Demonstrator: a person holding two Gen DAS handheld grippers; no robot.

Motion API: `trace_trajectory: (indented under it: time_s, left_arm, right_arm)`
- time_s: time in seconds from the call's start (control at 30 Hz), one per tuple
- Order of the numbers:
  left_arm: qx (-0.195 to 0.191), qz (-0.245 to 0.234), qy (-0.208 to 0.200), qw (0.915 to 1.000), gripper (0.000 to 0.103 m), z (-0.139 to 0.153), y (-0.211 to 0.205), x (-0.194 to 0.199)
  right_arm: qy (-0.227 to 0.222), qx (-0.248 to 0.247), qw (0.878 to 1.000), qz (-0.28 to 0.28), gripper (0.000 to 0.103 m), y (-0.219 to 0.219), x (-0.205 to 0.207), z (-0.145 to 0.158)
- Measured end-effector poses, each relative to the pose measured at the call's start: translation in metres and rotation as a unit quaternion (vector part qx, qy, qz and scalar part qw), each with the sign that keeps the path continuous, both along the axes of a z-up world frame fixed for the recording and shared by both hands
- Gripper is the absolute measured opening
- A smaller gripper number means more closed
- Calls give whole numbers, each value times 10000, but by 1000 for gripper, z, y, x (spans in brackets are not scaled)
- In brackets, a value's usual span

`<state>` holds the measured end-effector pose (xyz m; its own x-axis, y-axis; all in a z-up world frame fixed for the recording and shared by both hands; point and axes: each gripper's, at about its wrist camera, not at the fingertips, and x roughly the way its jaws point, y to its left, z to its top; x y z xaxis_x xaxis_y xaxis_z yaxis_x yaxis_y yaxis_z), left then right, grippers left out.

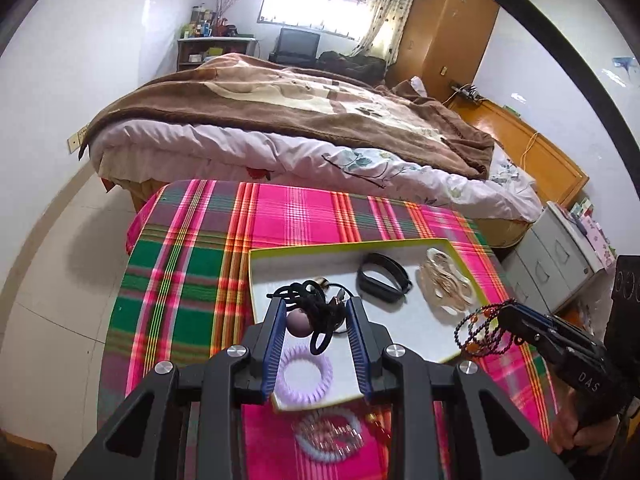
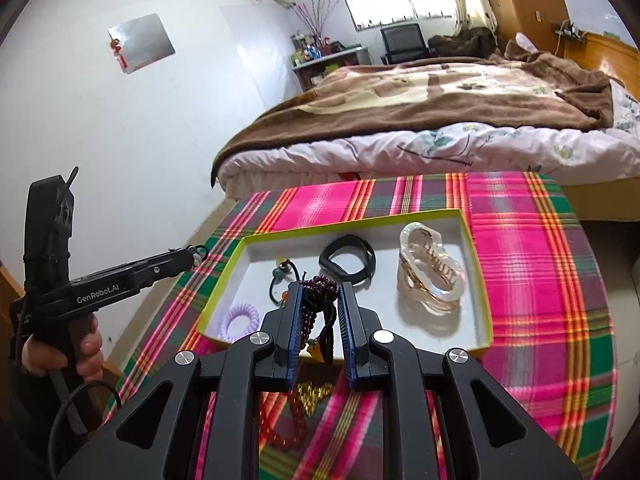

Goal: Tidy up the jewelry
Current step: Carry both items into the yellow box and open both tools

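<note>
Right wrist view: the beaded bracelet (image 2: 320,304) is pinched in the right gripper (image 2: 320,300); it should be lowered clear inside the tray (image 2: 476,280) before release. The left gripper (image 1: 316,316) is held wide, unloaded.

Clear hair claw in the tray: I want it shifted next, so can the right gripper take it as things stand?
Probably not yet: the right gripper is shut on a dark bead bracelet. The hair claw itself lies uncovered in the tray.

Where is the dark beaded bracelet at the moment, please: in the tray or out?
Out. The right claw holds the dark beaded bracelet, which dangles above the tray's near edge.
</note>
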<state>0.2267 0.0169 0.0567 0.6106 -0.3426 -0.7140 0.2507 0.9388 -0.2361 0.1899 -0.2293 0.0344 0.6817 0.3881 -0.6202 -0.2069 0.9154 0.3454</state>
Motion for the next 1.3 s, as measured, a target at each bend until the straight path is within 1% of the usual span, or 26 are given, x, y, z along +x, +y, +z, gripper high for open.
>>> trace_trajectory:
  time_s: [0.1, 0.3, 0.6, 0.9, 1.2, 1.3]
  left_arm:
    - [58, -54, 139, 9999, 31, -11, -4, 19]
    - [192, -79, 338, 9992, 31, -35, -12, 44]
    - [436, -120, 517, 9976, 31, -60, -23, 59]
    - [521, -97, 659, 9964, 31, -72, -25, 64]
    - [538, -102, 687, 9961, 32, -75, -28, 67]
    - [551, -121, 680, 9961, 34, -75, -28, 67]
  right_arm:
    - [174, -26, 9998, 7, 18, 4, 16, -12]
    - [425, -80, 9990, 57, 18, 9, 35, -32]
    - [630, -249, 9977, 59, 18, 12, 50, -50]
    - [652, -480, 9967, 57, 18, 16, 55, -55]
    - [688, -748, 9948, -17, 18, 19, 55, -59]
    - [685, -800, 9944, -48, 19, 19, 55, -60]
